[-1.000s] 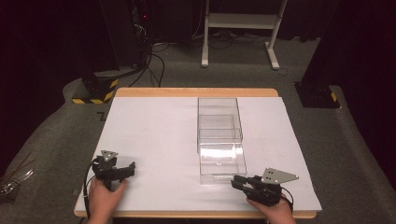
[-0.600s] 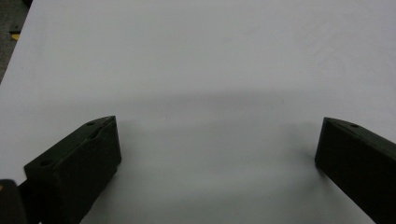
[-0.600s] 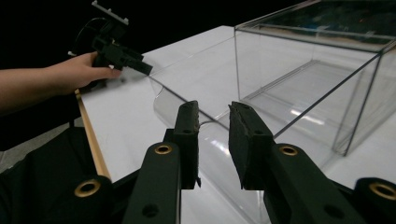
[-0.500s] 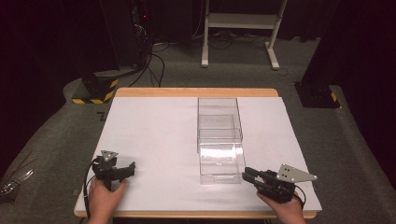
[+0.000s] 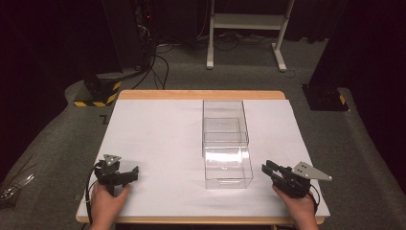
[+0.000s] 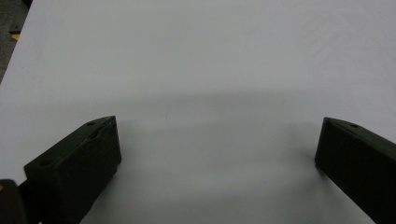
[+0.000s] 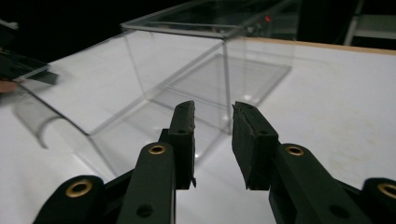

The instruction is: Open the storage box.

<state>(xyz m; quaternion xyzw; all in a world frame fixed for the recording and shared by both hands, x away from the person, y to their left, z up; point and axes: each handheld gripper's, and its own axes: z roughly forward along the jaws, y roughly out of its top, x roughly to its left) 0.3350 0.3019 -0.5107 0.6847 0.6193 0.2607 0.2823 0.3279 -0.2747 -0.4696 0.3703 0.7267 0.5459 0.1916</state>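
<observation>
box: clear plastic box [image 5: 225, 143], lies mid-table on the white sheet [image 5: 153, 134], long axis running near to far, its near end right of centre
right gripper: right gripper [image 5: 267, 168] sits just right of the box's near end, apart from it; jaws a small gap apart, have just been opening, nothing between them
left gripper: left gripper [image 5: 133, 173] at near left, well apart from the box; jaws spread wide over bare sheet, holding nothing

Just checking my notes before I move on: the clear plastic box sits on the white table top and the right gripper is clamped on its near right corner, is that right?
Not quite. The clear plastic box does sit on the white table top, but the right gripper holds nothing: its jaws have just been opening, with an empty gap between them, short of the box's corner. The right gripper view shows it.
</observation>
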